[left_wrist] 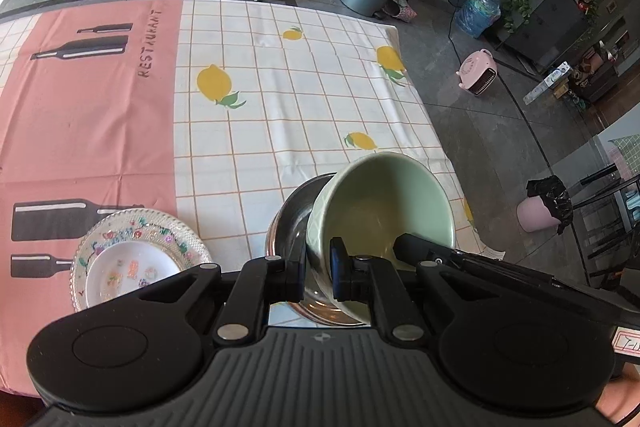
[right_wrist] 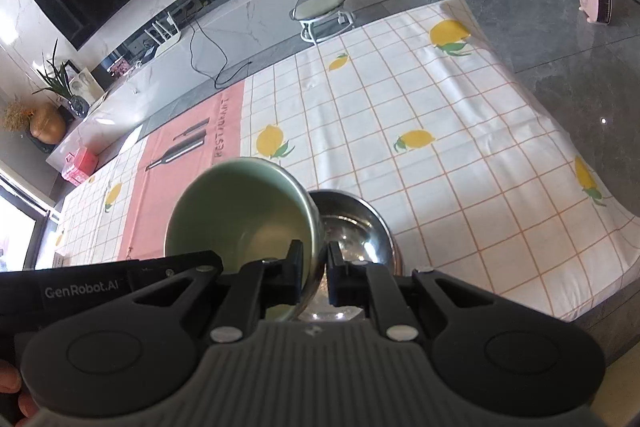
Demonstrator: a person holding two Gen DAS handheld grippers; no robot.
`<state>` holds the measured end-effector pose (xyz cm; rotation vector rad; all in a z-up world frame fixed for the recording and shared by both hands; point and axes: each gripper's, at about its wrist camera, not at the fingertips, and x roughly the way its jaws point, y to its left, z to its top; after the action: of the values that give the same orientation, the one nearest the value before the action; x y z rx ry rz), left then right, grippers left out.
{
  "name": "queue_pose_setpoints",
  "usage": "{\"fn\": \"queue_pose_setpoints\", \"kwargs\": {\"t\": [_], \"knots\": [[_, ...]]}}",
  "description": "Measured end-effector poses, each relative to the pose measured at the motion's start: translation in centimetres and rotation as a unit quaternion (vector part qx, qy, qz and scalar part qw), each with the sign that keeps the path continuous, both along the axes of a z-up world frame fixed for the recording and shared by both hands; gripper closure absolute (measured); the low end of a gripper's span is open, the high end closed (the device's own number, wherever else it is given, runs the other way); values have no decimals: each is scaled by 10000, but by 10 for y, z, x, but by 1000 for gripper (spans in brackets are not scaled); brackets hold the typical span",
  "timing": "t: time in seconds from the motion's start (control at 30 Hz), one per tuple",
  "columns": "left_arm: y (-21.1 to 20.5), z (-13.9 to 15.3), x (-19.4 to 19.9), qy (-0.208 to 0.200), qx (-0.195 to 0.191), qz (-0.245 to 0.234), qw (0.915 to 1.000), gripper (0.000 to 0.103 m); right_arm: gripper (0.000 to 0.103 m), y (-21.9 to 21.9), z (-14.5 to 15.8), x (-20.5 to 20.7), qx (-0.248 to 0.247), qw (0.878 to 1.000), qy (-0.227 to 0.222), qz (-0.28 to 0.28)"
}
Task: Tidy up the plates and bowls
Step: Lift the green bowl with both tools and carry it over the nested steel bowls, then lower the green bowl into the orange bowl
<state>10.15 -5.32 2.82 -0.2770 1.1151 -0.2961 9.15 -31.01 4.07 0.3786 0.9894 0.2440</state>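
Green ceramic bowl (left_wrist: pixel 384 211) tilted on edge, held by both grippers at once over a stainless steel bowl (left_wrist: pixel 292 223) at the near right of the table. Left gripper (left_wrist: pixel 318 273) pinching the green bowl's rim wall at roughly 7 o'clock of the bowl, one finger outside and one inside; right gripper (right_wrist: pixel 314 275) pinching the same rim from the opposite side, at about 4 o'clock in the right wrist view, with the steel bowl (right_wrist: pixel 352 227) just beyond at 2 o'clock. Stacked plates at 9 o'clock of the steel bowl in the left wrist view: a small white plate (left_wrist: pixel 128 275) with coloured motifs resting on a clear patterned glass plate (left_wrist: pixel 188 231). Step in hand, as judged: nesting the green bowl into the steel one. To be done well by levelling the tilted bowl first, keeping both pinches even so the glazed rim does not slip, centring over the steel bowl, lowering until the base seats, then releasing one side before the other; a hard drop risks chipping ceramic against metal. Legible writing: "RESTAURANT" printed on the pink panel of the tablecloth (left_wrist: pixel 280 99) beside black bottle silhouettes; "GenRobot.AI" on the black housing at 9 o'clock in the right wrist view; a handwritten label at the right edge of the left wrist view, too cropped to read.
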Motion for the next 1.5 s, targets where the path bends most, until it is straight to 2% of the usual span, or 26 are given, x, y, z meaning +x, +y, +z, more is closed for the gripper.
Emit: {"fn": "queue_pose_setpoints", "kwargs": {"t": [0.13,0.4,0.63,1.07,1.5], "knots": [[12,-15,-3,269,-177,69,9995,90,93,4,-8,1,14,9998,202,65],[11,-32,-1,472,-321,108,9983,89,95,10,-22,6,-203,9990,360,165],[-16,-38,3,377,46,-324,9988,89,96,-4,-26,11,-480,9978,446,135],[-23,-45,13,308,490,-495,9971,86,96,12,-45,31,-986,9930,417,494],[-3,-43,23,488,49,-343,9982,84,93,28,-53,45,-1325,9872,409,790]]}}
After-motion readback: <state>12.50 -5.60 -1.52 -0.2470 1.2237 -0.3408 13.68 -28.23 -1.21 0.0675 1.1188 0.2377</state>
